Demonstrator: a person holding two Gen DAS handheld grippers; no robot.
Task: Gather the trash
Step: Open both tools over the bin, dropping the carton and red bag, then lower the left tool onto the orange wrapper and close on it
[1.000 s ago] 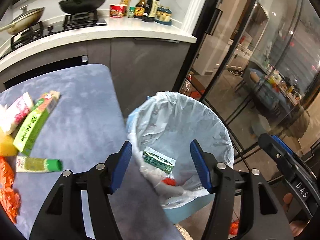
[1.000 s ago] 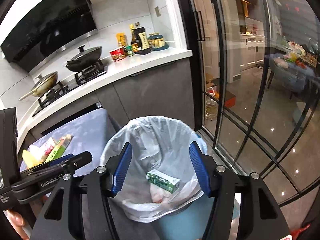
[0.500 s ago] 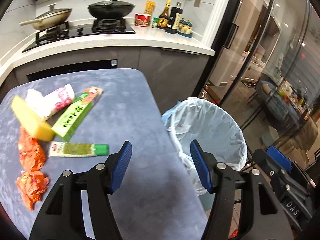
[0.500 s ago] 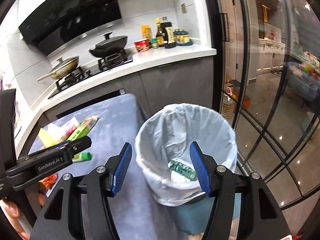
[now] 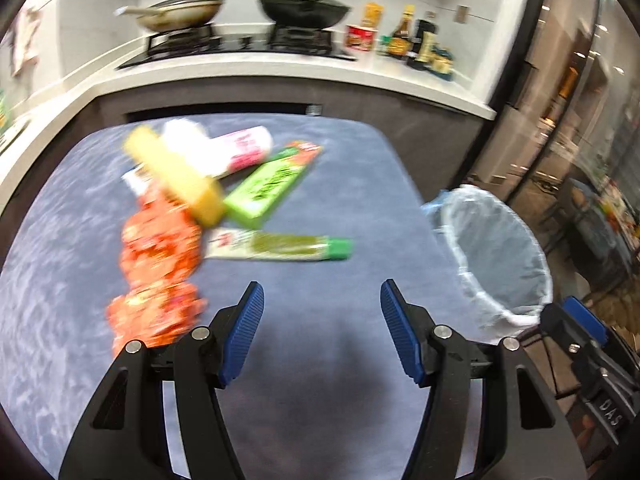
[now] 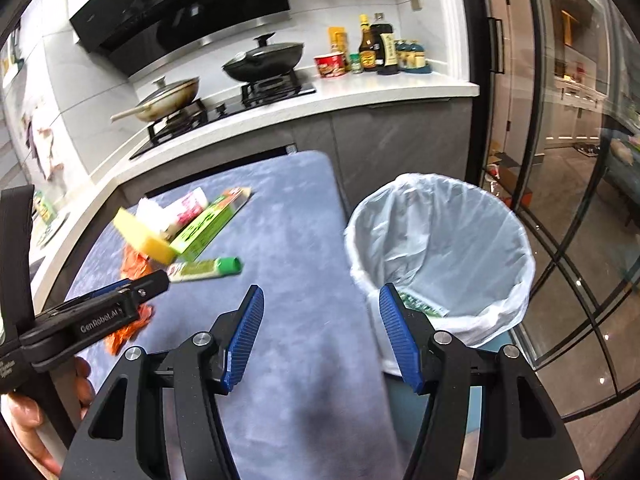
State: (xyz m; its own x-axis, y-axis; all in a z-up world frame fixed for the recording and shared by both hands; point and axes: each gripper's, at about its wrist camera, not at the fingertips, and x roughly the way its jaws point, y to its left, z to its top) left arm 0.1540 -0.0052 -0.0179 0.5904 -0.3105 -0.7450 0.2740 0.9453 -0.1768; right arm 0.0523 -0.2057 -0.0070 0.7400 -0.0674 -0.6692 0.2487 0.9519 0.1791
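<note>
Both my tongs — left gripper (image 5: pixel 322 330) and right gripper (image 6: pixel 320 334) — stand half open, holding nothing (ready for grabbing), aimed toward the green tube (image 5: pixel 276 245) beside the bin (image 6: pixel 516 240).

Wrappers, boxes and a green tube (image 5: pixel 276 245) heaped on blue table; lined bin (image 6: pixel 440 256) beside it

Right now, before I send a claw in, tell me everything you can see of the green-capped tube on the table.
The green-capped tube is a slim squeeze tube, likely plastic, with a pale green printed body, a white crimped tail with red marking and a bright green cap. It lies flat on the blue-grey table, cap toward the bin. Its tail end meets the orange wrapper; whether they touch is unclear. No claw touches it.
</note>
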